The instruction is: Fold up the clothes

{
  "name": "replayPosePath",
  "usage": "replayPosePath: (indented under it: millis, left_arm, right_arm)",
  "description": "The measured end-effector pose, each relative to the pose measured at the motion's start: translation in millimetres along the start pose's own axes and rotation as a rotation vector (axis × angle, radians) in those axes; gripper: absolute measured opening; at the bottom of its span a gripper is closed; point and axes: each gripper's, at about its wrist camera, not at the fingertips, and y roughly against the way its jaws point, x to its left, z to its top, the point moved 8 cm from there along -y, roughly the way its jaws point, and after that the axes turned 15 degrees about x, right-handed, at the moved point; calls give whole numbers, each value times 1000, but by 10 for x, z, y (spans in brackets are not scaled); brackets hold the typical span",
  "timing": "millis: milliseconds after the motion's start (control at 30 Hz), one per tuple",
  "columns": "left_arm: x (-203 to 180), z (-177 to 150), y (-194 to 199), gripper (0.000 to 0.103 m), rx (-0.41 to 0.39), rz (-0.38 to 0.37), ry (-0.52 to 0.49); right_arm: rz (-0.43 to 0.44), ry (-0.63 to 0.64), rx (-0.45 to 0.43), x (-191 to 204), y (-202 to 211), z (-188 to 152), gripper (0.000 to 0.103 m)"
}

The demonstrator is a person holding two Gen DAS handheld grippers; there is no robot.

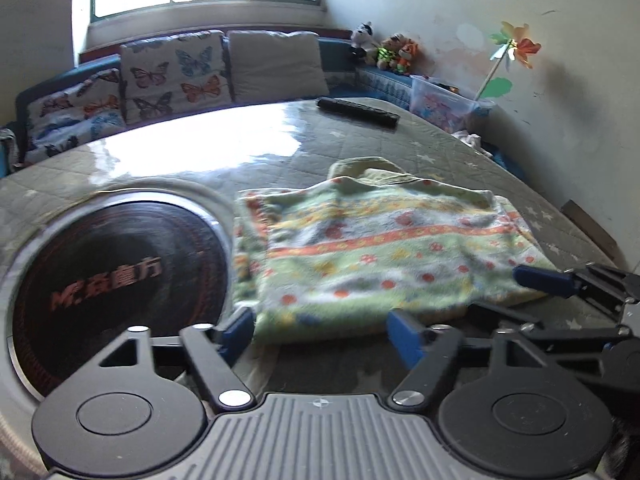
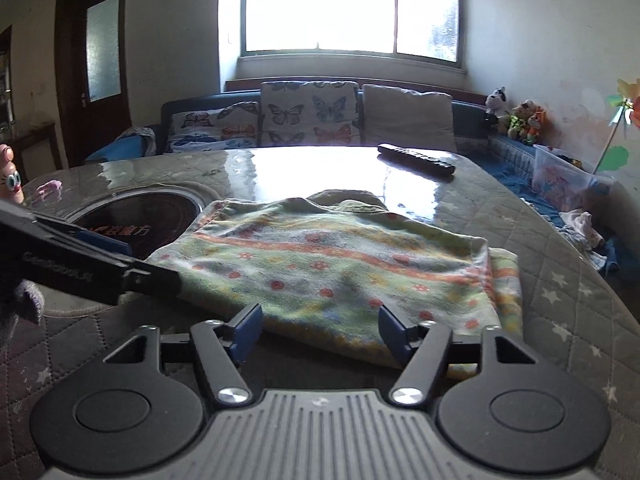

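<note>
Lying just ahead of both spread grippers (image 1: 322,330) (image 2: 318,332), folded garment (image 1: 372,248).

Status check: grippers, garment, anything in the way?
Left gripper open, right gripper open, both at near hem. Patterned garment flat, partly folded, ungripped. Remote beyond, clear; inset cooktop beside garment.

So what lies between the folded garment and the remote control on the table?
Nothing: in both wrist views the stretch from the folded garment to the remote control is bare, glossy table cover reflecting window light.
</note>
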Motion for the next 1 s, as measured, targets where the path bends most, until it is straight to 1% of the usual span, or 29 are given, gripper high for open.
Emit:
replayPosePath:
  millis: [67, 100, 133, 167, 200, 233, 267, 333, 533, 633, 767, 1000]
  left_arm:
    - [27, -54, 50, 88, -10, 14, 4]
    - [39, -79, 75, 93, -16, 19, 6]
    - [49, -104, 98, 95, -22, 24, 8]
    - [57, -129, 120, 97, -28, 31, 10]
    - [65, -154, 141, 101, -34, 37, 11]
    - [69, -179, 163, 103, -40, 42, 13]
    - [70, -203, 182, 103, -46, 46, 14]
    - [76, -249, 218, 103, -55, 52, 17]
    - [107, -355, 300, 103, -72, 62, 33]
    - [114, -406, 327, 103, -75, 61, 40]
    - [93, -474, 350, 103, -72, 61, 38]
    - [20, -558, 385, 103, -71, 56, 28]
  right_arm:
    - [-8, -13, -3, -3, 21, -31, 77]
    - [-12, -16, -5, 3, 30, -46, 80]
    - [-16, -19, -6, 9, 39, -61, 85]
    - [-21, -22, -8, 16, 48, -76, 86]
    - [-25, -24, -10, 22, 58, -91, 87]
    - [-27, -30, -11, 26, 67, -105, 92]
    - [-28, -36, -13, 30, 76, -119, 98]
    - [-29, -44, -15, 38, 93, -141, 102]
    - [-65, -53, -14, 52, 141, -193, 103]
    - [-68, -71, -16, 45, 154, -214, 103]
    - [-72, -101, -17, 42, 167, -255, 103]
    - [-106, -126, -11, 39, 187, -319, 103]
